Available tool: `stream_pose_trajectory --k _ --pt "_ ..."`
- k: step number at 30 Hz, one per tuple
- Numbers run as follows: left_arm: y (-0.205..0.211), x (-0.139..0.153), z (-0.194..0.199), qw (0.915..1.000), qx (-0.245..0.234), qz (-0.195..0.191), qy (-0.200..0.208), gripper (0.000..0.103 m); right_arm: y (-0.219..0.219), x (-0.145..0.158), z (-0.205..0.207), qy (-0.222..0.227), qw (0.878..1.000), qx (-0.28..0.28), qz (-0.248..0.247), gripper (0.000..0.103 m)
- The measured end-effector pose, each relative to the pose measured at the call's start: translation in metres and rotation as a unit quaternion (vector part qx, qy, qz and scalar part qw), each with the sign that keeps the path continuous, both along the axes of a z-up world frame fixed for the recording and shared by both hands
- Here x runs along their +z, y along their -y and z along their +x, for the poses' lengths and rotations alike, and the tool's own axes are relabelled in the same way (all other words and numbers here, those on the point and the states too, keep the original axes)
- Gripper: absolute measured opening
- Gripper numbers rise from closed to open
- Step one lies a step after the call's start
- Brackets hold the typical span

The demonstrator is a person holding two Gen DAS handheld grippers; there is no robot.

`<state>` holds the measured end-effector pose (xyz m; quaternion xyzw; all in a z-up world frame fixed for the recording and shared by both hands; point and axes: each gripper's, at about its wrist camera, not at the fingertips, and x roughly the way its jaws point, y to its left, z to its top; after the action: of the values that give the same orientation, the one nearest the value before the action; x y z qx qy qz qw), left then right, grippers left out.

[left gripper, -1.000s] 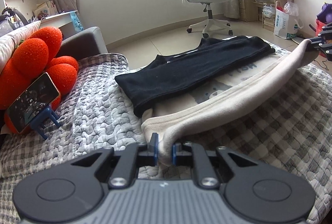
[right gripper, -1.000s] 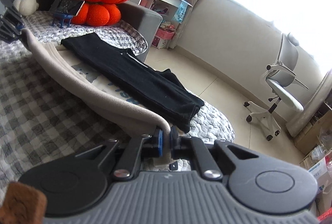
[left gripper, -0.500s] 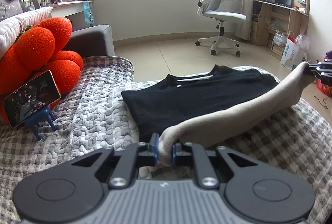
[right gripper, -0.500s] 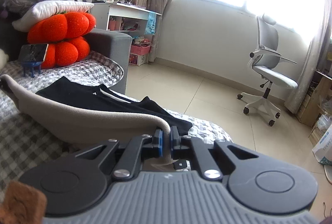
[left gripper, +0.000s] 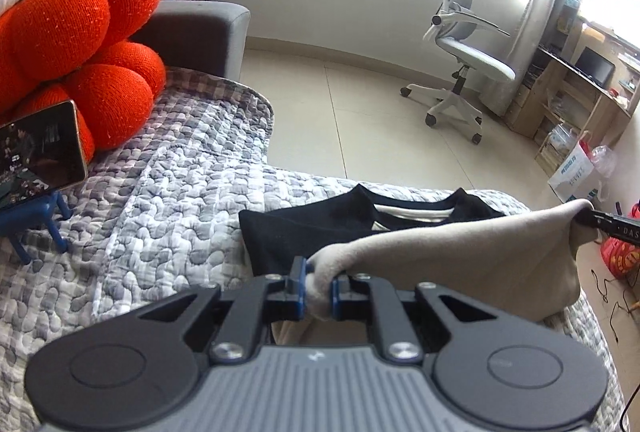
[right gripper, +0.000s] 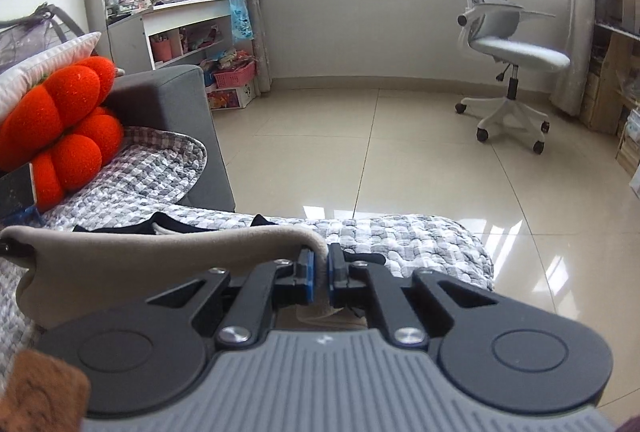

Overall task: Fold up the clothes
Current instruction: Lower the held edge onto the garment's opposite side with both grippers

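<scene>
- Step in hand: carrying the beige garment (left gripper: 460, 264) over for a fold; left tongs (left gripper: 318, 286) and right tongs (right gripper: 319, 278) each clamped on one end of it
- Garment stretched between them, above the bed's quilt (left gripper: 172, 199) and the folded black garment (left gripper: 320, 228)
- Next move, judged: bring both ends down level, edges matched
- Around: orange cushion (left gripper: 80, 43), phone on its blue stand (left gripper: 40, 159), office chair (right gripper: 508, 47) on the floor; the black garment lies under the path

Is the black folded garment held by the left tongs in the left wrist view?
No, the left tongs are shut on the beige fleece garment; the black folded garment lies on the grey quilt.
</scene>
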<state>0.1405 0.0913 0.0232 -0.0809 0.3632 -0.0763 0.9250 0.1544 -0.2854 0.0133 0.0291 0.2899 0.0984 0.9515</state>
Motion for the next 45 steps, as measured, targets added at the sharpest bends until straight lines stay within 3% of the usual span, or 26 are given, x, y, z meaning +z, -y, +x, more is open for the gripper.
stream_pose_trajectory --k 5,12,13,16,18,20,22,23,24,27,28,29,31,38,40,43,45 --pt "-0.008 -0.018 0.023 0.9993 0.008 -0.036 -0.002 0.011 0.000 -0.011 0.014 0.001 1.000 -0.009 -0.002 0.006" --pt "-0.038 -0.043 0.039 0.9870 0.033 -0.157 -0.010 0.014 0.000 -0.022 0.024 0.014 1.000 -0.008 0.002 0.006" --pt "-0.041 -0.044 0.039 0.9849 0.037 -0.169 -0.006 0.016 0.001 -0.024 0.026 0.017 1.000 -0.011 0.006 0.006" --pt "-0.049 -0.046 0.041 0.9805 0.055 -0.189 0.003 0.048 0.002 -0.032 0.034 0.008 1.000 -0.016 0.010 0.007" --pt "-0.052 -0.048 0.041 0.9772 0.056 -0.205 0.006 0.053 0.003 -0.039 0.040 -0.005 1.000 -0.018 0.016 0.009" --pt "-0.053 -0.048 0.041 0.9751 0.053 -0.215 0.009 0.057 0.004 -0.041 0.041 -0.011 0.999 -0.012 0.028 0.019" --pt "-0.051 -0.047 0.041 0.9768 0.047 -0.208 0.016 0.064 0.008 -0.040 0.042 -0.015 0.999 -0.008 0.045 0.023" --pt "-0.048 -0.046 0.041 0.9785 0.044 -0.201 0.019 0.066 0.011 -0.038 0.041 -0.016 0.998 -0.007 0.055 0.038" --pt "-0.045 -0.046 0.042 0.9801 0.041 -0.193 0.019 0.066 0.014 -0.036 0.041 -0.018 0.998 -0.005 0.065 0.045" --pt "-0.032 -0.049 0.047 0.9859 0.027 -0.164 0.021 0.054 0.016 -0.038 0.040 -0.023 0.997 0.003 0.067 0.048" --pt "-0.028 -0.050 0.048 0.9881 0.024 -0.151 0.021 0.037 0.016 -0.038 0.040 -0.024 0.998 0.005 0.065 0.048" --pt "-0.025 -0.051 0.049 0.9898 0.024 -0.139 0.021 0.018 0.015 -0.039 0.040 -0.024 0.998 0.008 0.063 0.040" --pt "-0.023 -0.053 0.050 0.9916 0.026 -0.125 0.022 0.008 0.012 -0.039 0.041 -0.020 0.999 0.005 0.046 0.015" --pt "-0.041 -0.034 0.036 0.9784 0.052 -0.171 0.103 0.005 0.026 -0.023 0.032 0.050 0.995 -0.022 0.083 0.014" --pt "-0.039 -0.034 0.035 0.9781 0.057 -0.165 0.113 0.006 0.026 -0.023 0.031 0.062 0.994 -0.037 0.078 0.013" --pt "-0.036 -0.046 0.041 0.9815 0.064 -0.154 0.093 0.006 0.024 -0.034 0.035 0.066 0.994 -0.054 0.065 0.014" --pt "-0.039 -0.058 0.048 0.9829 0.065 -0.162 0.060 0.007 0.017 -0.045 0.042 0.038 0.997 -0.050 0.045 0.016"
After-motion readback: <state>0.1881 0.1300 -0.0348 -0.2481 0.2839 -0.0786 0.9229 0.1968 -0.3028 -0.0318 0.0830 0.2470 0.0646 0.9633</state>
